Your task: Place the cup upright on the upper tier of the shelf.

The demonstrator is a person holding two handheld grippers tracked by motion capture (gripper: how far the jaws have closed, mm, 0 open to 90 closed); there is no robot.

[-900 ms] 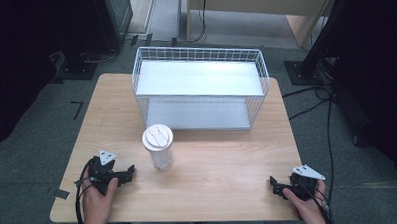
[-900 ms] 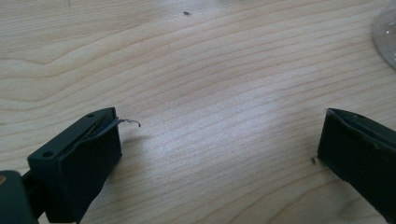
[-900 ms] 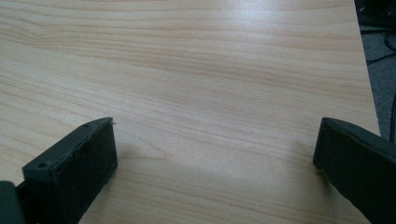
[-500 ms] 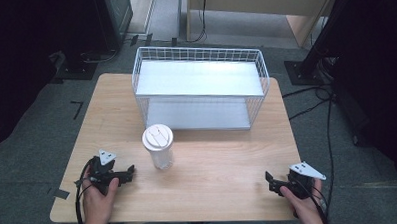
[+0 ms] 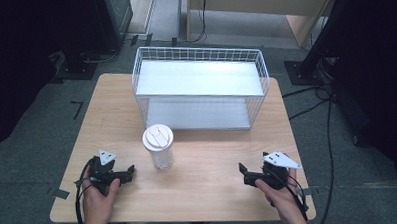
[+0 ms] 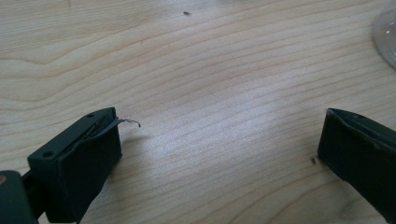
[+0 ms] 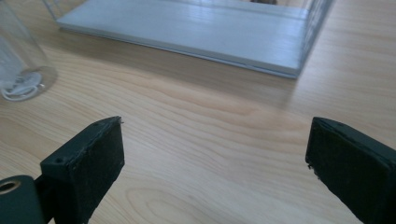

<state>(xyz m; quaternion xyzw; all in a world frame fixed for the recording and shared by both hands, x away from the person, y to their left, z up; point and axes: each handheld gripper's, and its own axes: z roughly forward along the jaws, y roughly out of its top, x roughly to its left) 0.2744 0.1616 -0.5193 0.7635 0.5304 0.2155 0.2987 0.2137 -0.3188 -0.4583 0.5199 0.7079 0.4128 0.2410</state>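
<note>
The wooden counter [image 5: 204,192] carries a white wire basket [image 5: 201,92] at its far side, long axis running left to right, with a flat white shelf across its upper level and a white floor panel below; both levels look bare. In front of it, near the middle, a clear plastic cup [image 5: 159,147] stands upright with a white lid; no writing is readable. The left hand-held gripper [image 5: 129,173] and right hand-held gripper [image 5: 243,173] rest near the front edge, jaws spread apart, gripping nothing.

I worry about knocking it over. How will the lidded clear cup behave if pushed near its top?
The cup is tall on a narrow base, so it would probably tip. It looks empty and clear, so likely light, perhaps slippery for the tongs.
</note>
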